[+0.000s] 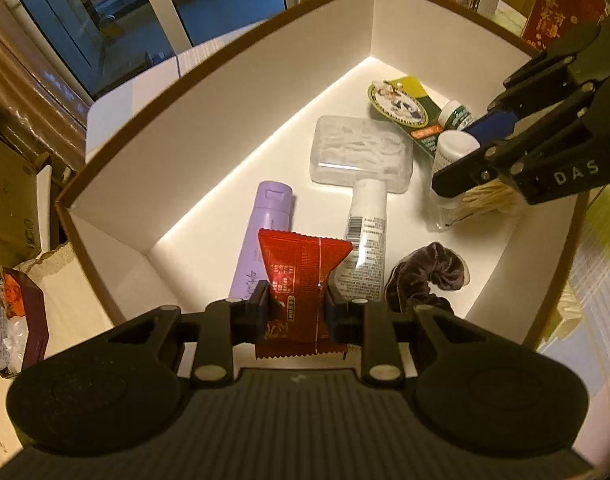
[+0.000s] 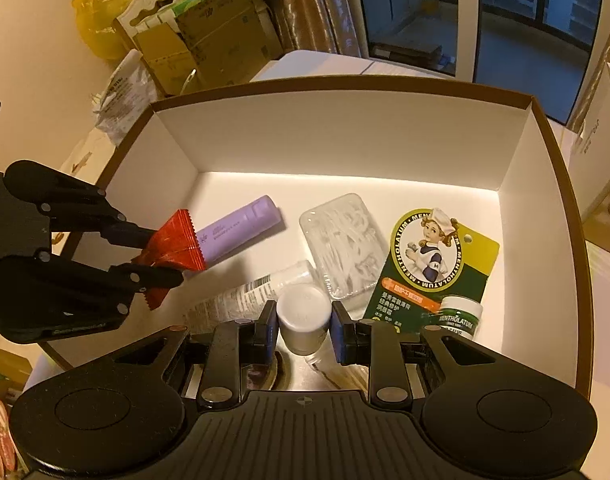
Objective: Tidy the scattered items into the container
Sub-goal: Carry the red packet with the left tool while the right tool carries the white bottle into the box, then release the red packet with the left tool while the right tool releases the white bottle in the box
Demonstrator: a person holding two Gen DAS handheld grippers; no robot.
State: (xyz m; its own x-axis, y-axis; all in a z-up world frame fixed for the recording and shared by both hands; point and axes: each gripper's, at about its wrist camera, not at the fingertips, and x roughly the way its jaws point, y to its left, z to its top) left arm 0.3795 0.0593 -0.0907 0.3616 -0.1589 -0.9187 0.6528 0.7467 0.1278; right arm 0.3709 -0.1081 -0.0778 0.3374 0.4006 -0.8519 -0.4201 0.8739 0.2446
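Almost done: the box (image 2: 345,128) already holds a purple tube (image 2: 241,228), a clear case (image 2: 341,244) and more. Left fingers (image 1: 297,304) pinch a red packet (image 1: 301,276) over it. Right fingers (image 2: 303,328) sit apart around a white-capped jar (image 2: 303,318), standing inside.

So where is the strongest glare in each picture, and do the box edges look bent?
Left wrist view: a bright strip along the box floor by its far wall, rim strongly curved. Right wrist view: the same strip under the back wall, rim bowed less.
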